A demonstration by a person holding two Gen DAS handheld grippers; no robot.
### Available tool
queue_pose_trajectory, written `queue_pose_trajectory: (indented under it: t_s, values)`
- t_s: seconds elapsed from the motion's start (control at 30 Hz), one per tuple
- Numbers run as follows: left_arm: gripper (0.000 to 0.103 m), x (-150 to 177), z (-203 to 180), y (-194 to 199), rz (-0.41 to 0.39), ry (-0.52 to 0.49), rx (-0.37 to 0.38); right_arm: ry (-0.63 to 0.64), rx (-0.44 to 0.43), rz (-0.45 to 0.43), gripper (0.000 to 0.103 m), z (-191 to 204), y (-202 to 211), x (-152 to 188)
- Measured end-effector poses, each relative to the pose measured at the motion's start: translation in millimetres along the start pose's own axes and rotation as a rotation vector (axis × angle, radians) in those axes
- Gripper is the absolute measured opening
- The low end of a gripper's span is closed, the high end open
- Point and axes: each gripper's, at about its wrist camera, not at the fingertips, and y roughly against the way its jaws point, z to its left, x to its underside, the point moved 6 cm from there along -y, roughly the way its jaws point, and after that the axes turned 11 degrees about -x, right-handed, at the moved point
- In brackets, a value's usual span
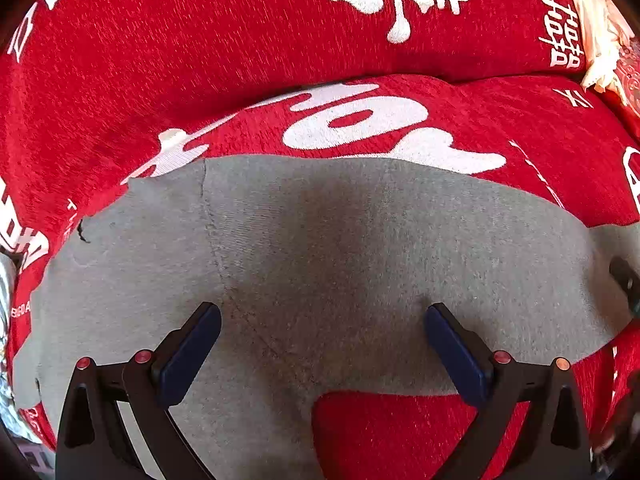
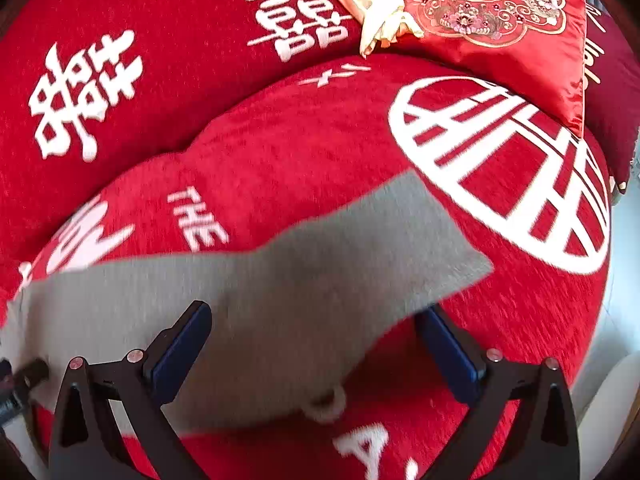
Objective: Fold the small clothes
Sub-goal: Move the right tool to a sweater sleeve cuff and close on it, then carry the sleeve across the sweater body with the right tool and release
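With both grippers (image 1: 323, 334) (image 2: 314, 332) spread wide and empty, I judge the garment (image 1: 320, 248) soft, light; I'd pinch its two-o'clock corner.

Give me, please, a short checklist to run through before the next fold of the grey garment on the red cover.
1. Left gripper open above the grey garment: ok.
2. Right gripper open: ok.
3. Garment lying flat on the red cover: ok in the left view; the right view is blurred.
4. Either gripper holding cloth: not ok, neither does.
5. Embroidered cushion clear of the garment: ok.
6. Whole garment outline visible: cannot tell.
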Motion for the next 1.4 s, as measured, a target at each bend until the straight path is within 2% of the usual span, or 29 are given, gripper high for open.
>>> queue_pose_trajectory:
  t_s: [0.03, 0.07, 0.1, 0.13, 0.2, 0.27, 0.33, 0.4, 0.67, 0.9, 1.13, 1.4]
  values:
    - [0.103, 0, 0, -1, 0.001, 0.001, 0.002, 0.002, -0.007, -0.014, 0.081, -1, -1, -5]
    - [0.103, 0, 1, -1, 0.001, 0.002, 0.004, 0.003, -0.009, -0.017, 0.045, -2, -3, -9]
    - [0.103, 0, 3, -1, 0.0, 0.004, 0.005, -0.006, -0.016, -0.005, 0.02, -4, -6, -12]
    - [0.103, -1, 7, -1, -0.004, 0.01, 0.003, -0.031, -0.038, 0.019, 0.006, -7, -9, -13]
    - [0.103, 0, 21, -1, -0.017, 0.039, -0.002, -0.095, -0.092, -0.019, 0.006, -16, -2, -20]
    - [0.103, 1, 36, -7, -0.008, 0.078, -0.003, -0.123, -0.11, -0.107, 0.006, -22, 19, -26]
    - [0.103, 7, 47, -21, 0.045, 0.108, -0.02, -0.136, -0.111, -0.14, 0.006, -20, 30, -28]
    - [0.103, 10, 50, -25, 0.066, 0.107, 0.011, -0.108, -0.082, -0.152, 0.006, -11, 36, -31]
    - [0.103, 28, 83, -9, 0.041, 0.149, 0.065, -0.112, -0.085, -0.126, 0.006, -1, 52, -37]
    - [0.103, 55, 120, -6, 0.042, 0.175, 0.072, -0.146, -0.086, -0.052, 0.006, -9, 47, -34]
    - [0.103, 70, 138, 0, 0.03, 0.181, 0.079, -0.179, -0.08, -0.051, 0.006, -7, 56, -31]
    - [0.103, 81, 150, 10, 0.013, 0.18, 0.083, -0.141, -0.072, -0.087, 0.006, 13, 82, -42]
